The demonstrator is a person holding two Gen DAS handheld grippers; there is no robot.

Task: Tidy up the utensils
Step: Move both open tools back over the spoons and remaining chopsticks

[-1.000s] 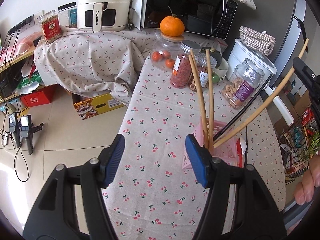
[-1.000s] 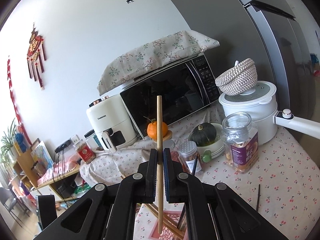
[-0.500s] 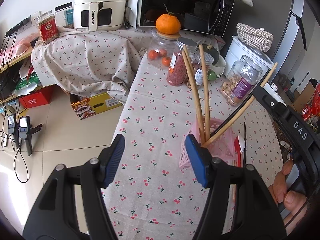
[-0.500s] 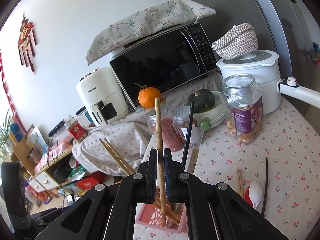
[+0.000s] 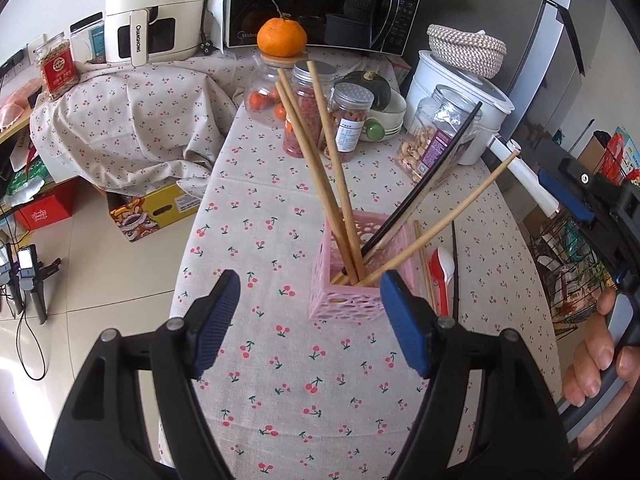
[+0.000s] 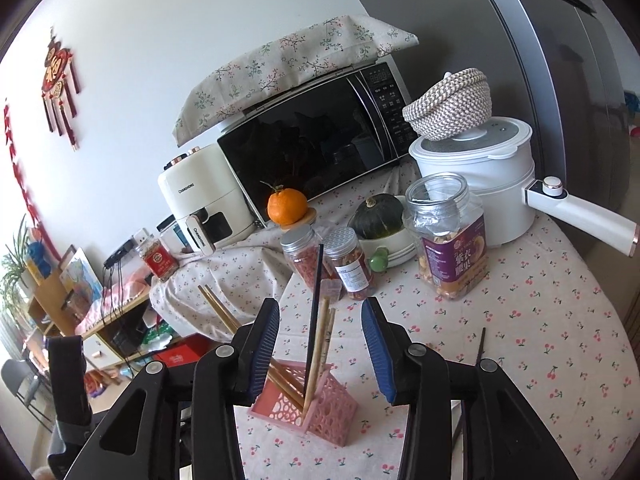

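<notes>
A pink perforated holder stands on the cherry-print tablecloth, just ahead of my open, empty left gripper. It holds several wooden chopsticks and one black chopstick, all leaning. Beside it on the cloth lie a red-and-white spoon, a black chopstick and a wooden chopstick. My right gripper is open and empty above the holder; it also shows at the right edge of the left wrist view. A black chopstick lies to its right.
Jars, a glass jar with an orange on top, a squash in bowls, a nut jar and a white cooker crowd the table's back. Microwave and air fryer behind. Floor and table edge lie left.
My right gripper has opened and let go of the wooden chopstick, which now leans in the pink holder. The gripper has drawn back to the right. My left gripper has moved closer to the holder.
</notes>
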